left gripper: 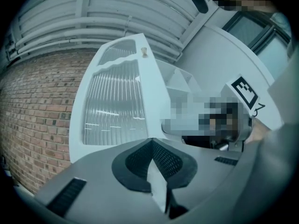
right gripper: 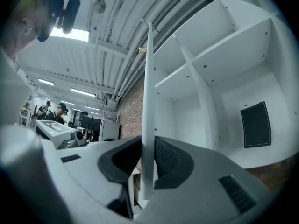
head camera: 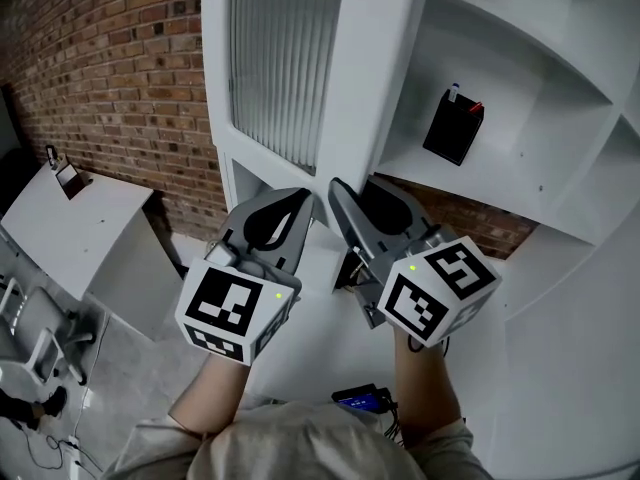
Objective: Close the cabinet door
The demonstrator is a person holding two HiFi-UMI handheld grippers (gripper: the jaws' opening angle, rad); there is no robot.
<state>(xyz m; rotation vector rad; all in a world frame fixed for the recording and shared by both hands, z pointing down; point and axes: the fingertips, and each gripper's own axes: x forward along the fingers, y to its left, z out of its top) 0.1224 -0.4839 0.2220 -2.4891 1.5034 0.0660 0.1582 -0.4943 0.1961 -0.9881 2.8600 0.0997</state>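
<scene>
Door (head camera: 288, 63): ajar, ribbed pane.
Right gripper (right gripper: 148, 143): jaws clamped on door's edge.
Left gripper (left gripper: 152, 143): jaws together, empty, near door's outer face.
Cabinet (head camera: 560, 183): black box (head camera: 453, 126) on shelf.

Soft overhead light, ceiling lamp (right gripper: 70, 34) glares; fisheye w/ dark corners.

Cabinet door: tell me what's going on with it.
A person holds tongs in each hand at the lower edge of the white cabinet door. The right tongs clamp the door, seen edge-on between their pads. The left tongs look shut on the same edge beside them. The door stands wide open, shelves exposed.
</scene>
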